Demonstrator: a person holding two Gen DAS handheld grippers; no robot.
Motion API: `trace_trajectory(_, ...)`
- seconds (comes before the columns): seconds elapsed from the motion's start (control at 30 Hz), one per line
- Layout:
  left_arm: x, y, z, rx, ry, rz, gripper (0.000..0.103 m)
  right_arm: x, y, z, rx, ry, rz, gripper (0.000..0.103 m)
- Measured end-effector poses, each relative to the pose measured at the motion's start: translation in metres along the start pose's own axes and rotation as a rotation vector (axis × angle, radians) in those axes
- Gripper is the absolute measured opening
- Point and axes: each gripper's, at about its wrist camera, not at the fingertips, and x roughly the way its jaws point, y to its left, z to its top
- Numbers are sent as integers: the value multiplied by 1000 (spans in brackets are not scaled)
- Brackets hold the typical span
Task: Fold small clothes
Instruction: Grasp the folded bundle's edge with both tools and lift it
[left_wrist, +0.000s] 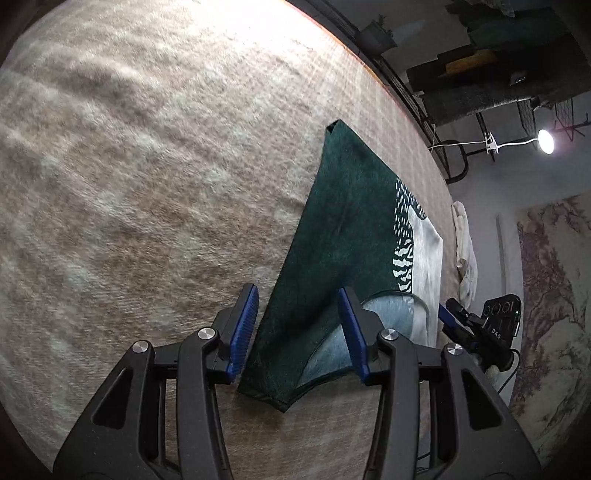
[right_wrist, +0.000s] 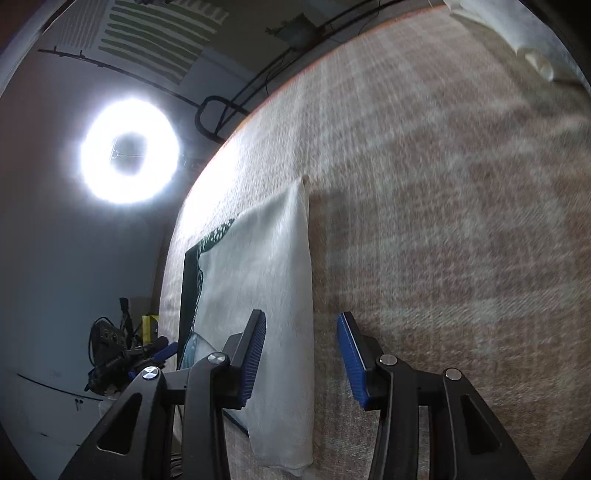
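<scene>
Left wrist view, far left to centre: wide stretch of fuzzy beige woven table covering (left_wrist: 147, 184), nap ruffled in soft ridges, bare of anything from the left rim up to the garment's long left edge. Brightly lit along the far curved table edge.

Centre: folded small garment in dark green and white fabric (left_wrist: 343, 236), lying flat on the covering as a long tapering shape, one narrow corner pointing away, the near hem forming a blunt point between the fingers. Left edge straight and crisp. Green panel matte and slightly mottled; toward the right, a band of white dashes and stripes, then a plain white panel, with a pale blue curved patch at the near end.

Black left gripper with blue ribbed pads (left_wrist: 301, 332) hovering low over the near hem, jaws spread wide, holding nothing; left pad just outside the green edge, right pad over the pale blue patch.

Right of the garment: narrow strip of covering, then the table edge, with a crumpled cream cloth (left_wrist: 466, 251) near it.

Right wrist view, left to right: glaring ring light (right_wrist: 129, 151) off the table; the garment's white panel, soft and faintly ribbed, its right fold edge straight and slightly raised. Black right gripper with blue ribbed pads (right_wrist: 303, 358) straddling that edge, jaws wide apart, gripping nothing. Beyond, broad open covering.
</scene>
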Motion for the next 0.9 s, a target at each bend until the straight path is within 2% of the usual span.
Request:
trace_trajectory(0.3, 25, -21, 13, 14, 38, -96, 46, 28, 3, 5, 51, 15, 115, 33)
trace_trajectory(0.43, 33, -34, 14, 48, 26, -99, 45, 44, 16, 10, 44, 9, 130, 33)
trace_trajectory(0.53, 41, -36, 17, 35, 32, -96, 23, 54, 21, 14, 51, 14, 137, 27)
trace_trajectory(0.57, 45, -37, 17, 29, 43, -89, 8, 56, 24, 14, 47, 15, 133, 24)
trace_trajectory(0.63, 48, -39, 16, 40, 31, -69, 7, 60, 30, 15, 27, 16, 95, 10)
trace_trajectory(0.7, 46, -52, 13, 97, 6, -28, 4, 61, 37, 14, 3, 12, 69, 3)
trace_trajectory(0.8, 36, -72, 9, 182, -33, 1, 4, 58, 51, 15, -43, -6, 24, 2)
trace_trajectory(0.9, 26, -85, 6, 205, -60, 7, 3, 48, 68, 15, -104, -33, -20, 2)
